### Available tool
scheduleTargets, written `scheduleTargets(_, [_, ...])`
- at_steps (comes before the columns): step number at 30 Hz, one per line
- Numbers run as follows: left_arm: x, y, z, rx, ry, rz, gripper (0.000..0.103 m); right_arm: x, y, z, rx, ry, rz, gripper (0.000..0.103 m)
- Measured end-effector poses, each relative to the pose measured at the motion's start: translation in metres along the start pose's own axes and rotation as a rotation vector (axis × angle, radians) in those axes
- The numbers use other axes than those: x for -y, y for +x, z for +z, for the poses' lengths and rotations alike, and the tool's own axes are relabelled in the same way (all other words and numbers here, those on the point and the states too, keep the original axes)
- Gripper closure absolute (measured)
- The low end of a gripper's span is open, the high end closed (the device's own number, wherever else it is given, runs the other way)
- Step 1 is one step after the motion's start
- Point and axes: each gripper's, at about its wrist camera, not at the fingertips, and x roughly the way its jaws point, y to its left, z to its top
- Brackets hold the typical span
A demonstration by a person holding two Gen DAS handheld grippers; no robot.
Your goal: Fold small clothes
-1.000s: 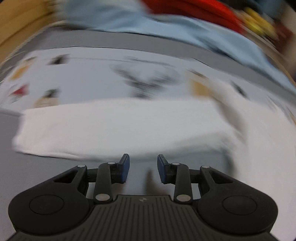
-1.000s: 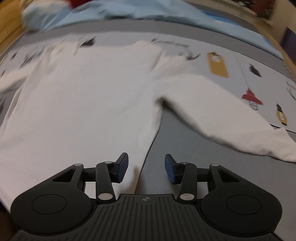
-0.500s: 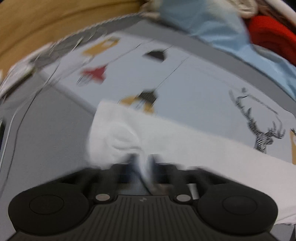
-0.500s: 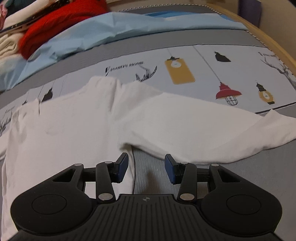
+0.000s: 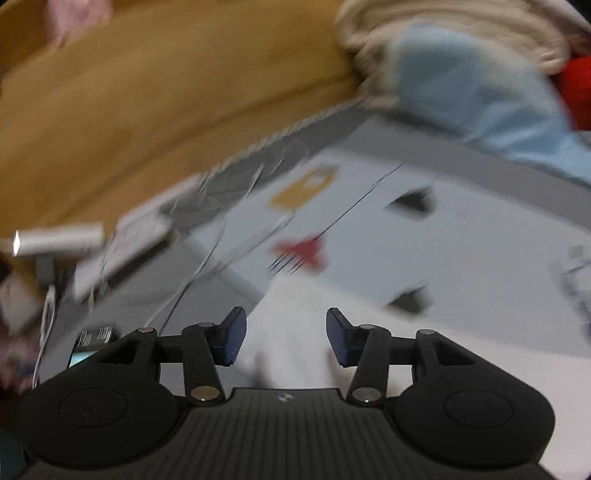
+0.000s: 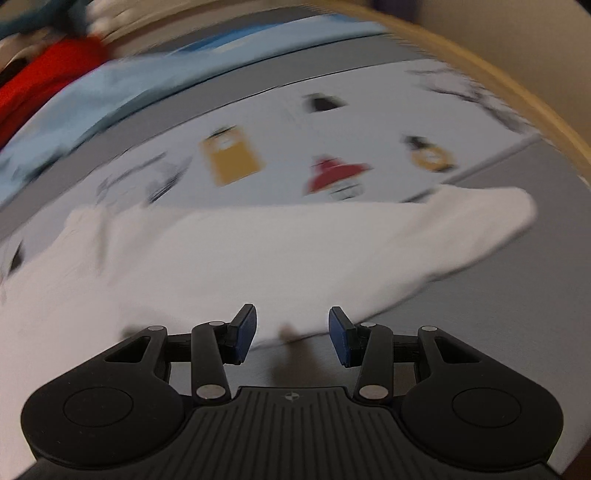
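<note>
A white long-sleeved top point(image 6: 229, 266) lies spread flat on a printed grey bedsheet point(image 6: 280, 122). In the right wrist view its right sleeve point(image 6: 461, 221) stretches out to the right. My right gripper point(image 6: 291, 330) is open and empty, just above the sleeve's lower edge. In the left wrist view my left gripper point(image 5: 282, 341) is open, with the end of the other white sleeve point(image 5: 295, 325) lying between and under its fingers. Both views are blurred by motion.
A pile of light blue point(image 5: 472, 92), red point(image 6: 55, 74) and cream point(image 5: 461, 22) fabric lies at the far side of the bed. A wooden bed edge point(image 5: 147, 110) curves at the left; cables and small devices point(image 5: 92, 336) lie beside it.
The left gripper has swung left along the sleeve to its end and stands open there, wider than before. The right gripper has moved right along the other sleeve. Both stay empty.
</note>
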Motion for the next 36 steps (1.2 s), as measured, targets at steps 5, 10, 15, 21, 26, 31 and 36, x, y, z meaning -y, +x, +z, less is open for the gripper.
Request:
scheduleTargets(5, [0.049,-0.028,-0.012,0.033,0.114,-0.278,0.050,0.078,-0.014,0.014,0.128,0.259,-0.133,0.058])
scheduleTargets(10, [0.071,-0.004,-0.042,-0.222,0.152,-0.306,0.044,0.167,-0.027,0.008,0.253,0.567,-0.198,0.057])
scheduleTargets(15, [0.078,-0.060,-0.004,-0.191,0.088,-0.325,0.048,0.204,-0.010,0.008,0.264,0.665,-0.093,0.057])
scheduleTargets(21, [0.074,-0.184,0.036,-0.113,-0.029,-0.540,0.043,0.180,0.030,0.037,0.235,0.577,-0.008,0.055])
scheduleTargets(26, [0.084,-0.264,0.002,-0.047,-0.018,-0.638,0.040,0.143,0.068,0.074,0.178,0.405,-0.039,0.054])
scheduleTargets(31, [0.138,-0.280,-0.021,-0.014,0.161,-0.644,0.041,0.133,0.103,0.081,0.081,0.374,-0.155,0.073])
scheduleTargets(36, [0.153,-0.262,-0.021,0.016,0.194,-0.629,0.041,0.136,0.073,0.086,0.215,0.410,-0.109,0.101])
